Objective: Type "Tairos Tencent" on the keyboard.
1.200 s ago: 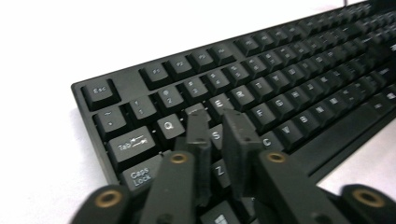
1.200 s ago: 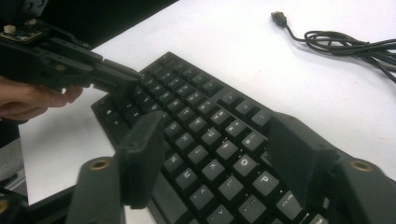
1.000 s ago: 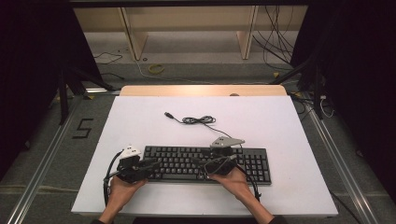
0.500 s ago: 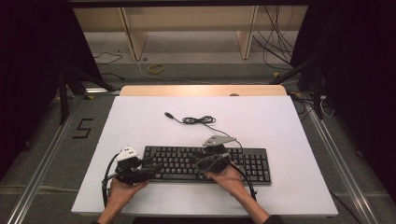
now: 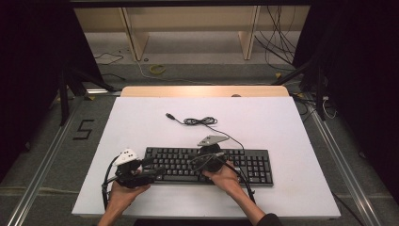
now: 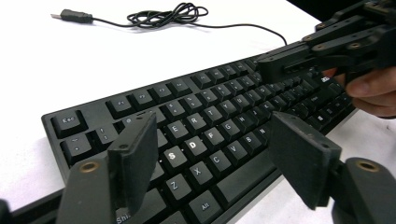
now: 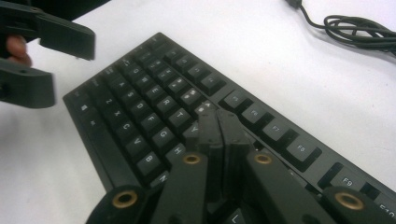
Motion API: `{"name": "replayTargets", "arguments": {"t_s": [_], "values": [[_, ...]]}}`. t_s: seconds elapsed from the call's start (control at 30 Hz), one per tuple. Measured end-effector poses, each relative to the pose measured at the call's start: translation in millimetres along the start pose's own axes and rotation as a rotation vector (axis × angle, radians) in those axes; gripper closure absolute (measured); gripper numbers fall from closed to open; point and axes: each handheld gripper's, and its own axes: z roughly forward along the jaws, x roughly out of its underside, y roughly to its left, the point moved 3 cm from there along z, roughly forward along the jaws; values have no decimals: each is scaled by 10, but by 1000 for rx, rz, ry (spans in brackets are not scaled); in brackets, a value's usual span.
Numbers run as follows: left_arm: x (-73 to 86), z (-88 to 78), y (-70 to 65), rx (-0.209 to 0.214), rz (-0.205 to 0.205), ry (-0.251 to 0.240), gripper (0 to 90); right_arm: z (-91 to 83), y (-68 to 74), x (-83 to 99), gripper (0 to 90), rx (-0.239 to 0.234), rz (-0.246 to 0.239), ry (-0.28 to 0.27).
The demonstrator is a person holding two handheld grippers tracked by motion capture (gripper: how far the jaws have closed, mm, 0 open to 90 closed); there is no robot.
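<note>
A black keyboard (image 5: pixel 207 165) lies across the near half of the white table (image 5: pixel 291 122). My left gripper (image 5: pixel 153 167) hovers over its left end, pointing right. Its jaws have just been opening and now stand wide over the S, D and F keys (image 6: pixel 194 144) with nothing between them. My right gripper (image 5: pixel 195 160) points left over the middle of the keyboard (image 7: pixel 140 107). Its jaws have just been closing and are now pressed together, empty, with the tips (image 7: pixel 217 119) low over the number row near the Y key. The right gripper (image 6: pixel 268 65) also shows in the left gripper view.
The keyboard's black cable (image 5: pixel 200 121) lies coiled on the table behind it, with the USB plug (image 5: pixel 169 115) loose at the left. A wooden strip (image 5: pixel 202 91) runs along the far edge. Floor cables and shelf legs lie beyond.
The right gripper has slid left along the keyboard and its jaws have come together. The left gripper's jaws have spread apart while that hand stayed in place.
</note>
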Motion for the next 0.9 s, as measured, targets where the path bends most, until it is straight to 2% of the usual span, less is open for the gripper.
{"name": "replayTargets", "arguments": {"t_s": [0.9], "values": [[15, -22, -27, -2, 8, -6, 292, 142, -77, 77, 900, 55, 0, 86]]}}
